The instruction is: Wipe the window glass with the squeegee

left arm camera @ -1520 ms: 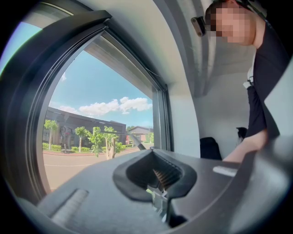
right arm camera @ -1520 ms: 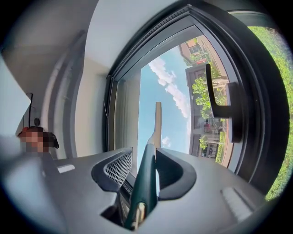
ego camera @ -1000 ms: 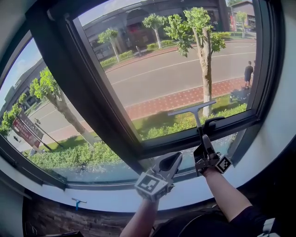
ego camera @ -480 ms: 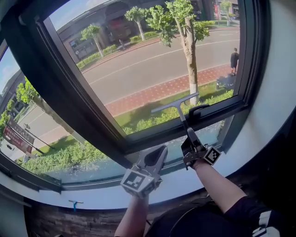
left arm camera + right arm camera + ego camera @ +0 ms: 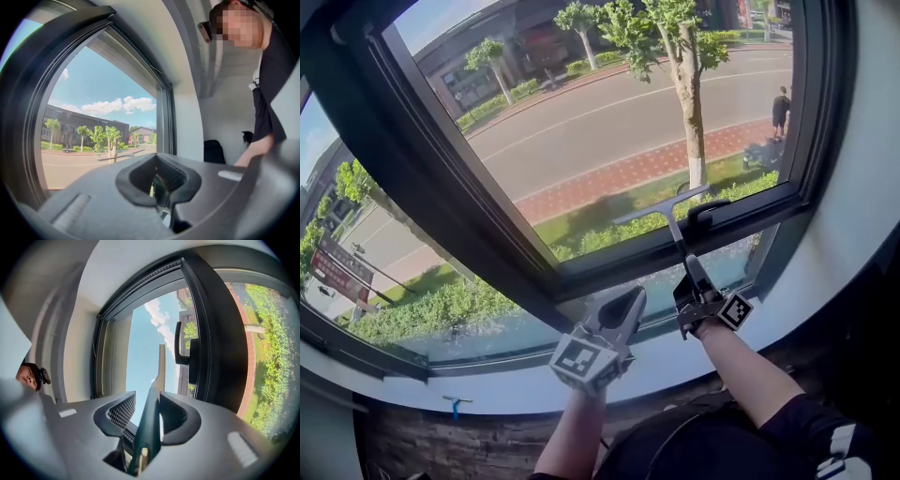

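Observation:
The squeegee (image 5: 668, 218) stands upright with its blade against the lower part of the big window glass (image 5: 609, 112), just left of the black window handle (image 5: 705, 213). My right gripper (image 5: 692, 281) is shut on the squeegee's dark handle (image 5: 151, 420); in the right gripper view the shaft runs up between the jaws to the blade (image 5: 161, 364). My left gripper (image 5: 622, 319) hangs lower and to the left, in front of the bottom pane, jaws together with nothing in them. The left gripper view shows that gripper (image 5: 157, 177) pointing along the pane.
A thick dark window frame (image 5: 487, 225) crosses the view diagonally. A white sill (image 5: 487, 394) runs below, with a small blue T-shaped tool (image 5: 455, 404) under it. White wall (image 5: 853, 234) closes the right side. Outside are a tree (image 5: 692, 112), a road and a person (image 5: 782, 109).
The head view has shifted a little. The squeegee and right gripper stay low on the pane beside the window handle; the left gripper stays below and to the left.

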`<state>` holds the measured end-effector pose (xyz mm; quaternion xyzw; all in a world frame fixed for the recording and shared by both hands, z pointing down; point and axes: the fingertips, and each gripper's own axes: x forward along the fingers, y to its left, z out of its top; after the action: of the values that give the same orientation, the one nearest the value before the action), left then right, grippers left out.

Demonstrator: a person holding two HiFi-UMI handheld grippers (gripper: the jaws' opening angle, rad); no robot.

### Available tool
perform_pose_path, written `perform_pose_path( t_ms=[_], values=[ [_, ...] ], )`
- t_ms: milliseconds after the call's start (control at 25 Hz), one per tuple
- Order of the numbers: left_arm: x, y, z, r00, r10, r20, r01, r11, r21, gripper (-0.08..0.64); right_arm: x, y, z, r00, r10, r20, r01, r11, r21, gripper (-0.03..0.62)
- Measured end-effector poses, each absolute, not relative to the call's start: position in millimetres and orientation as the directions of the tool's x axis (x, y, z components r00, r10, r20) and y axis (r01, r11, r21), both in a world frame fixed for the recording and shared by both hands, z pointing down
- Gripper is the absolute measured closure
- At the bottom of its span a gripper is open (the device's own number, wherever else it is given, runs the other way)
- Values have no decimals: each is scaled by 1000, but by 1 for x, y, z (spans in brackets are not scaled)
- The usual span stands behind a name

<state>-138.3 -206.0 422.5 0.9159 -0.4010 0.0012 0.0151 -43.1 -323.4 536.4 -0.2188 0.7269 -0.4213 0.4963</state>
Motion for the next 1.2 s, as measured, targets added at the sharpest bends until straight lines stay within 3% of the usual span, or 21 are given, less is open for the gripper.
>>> perform_pose_path(
  t_ms=[920, 1200],
  values=[
    [-143, -202, 429, 670, -742, 18, -742, -669, 47, 558, -39, -321, 572, -414, -794, -445, 85, 453, -887, 426],
    [-144, -200, 428, 668, -744, 16, -744, -667, 46, 558, -38, -321, 577, -452, -791, -411, 11, 456, -890, 427]
  ],
)
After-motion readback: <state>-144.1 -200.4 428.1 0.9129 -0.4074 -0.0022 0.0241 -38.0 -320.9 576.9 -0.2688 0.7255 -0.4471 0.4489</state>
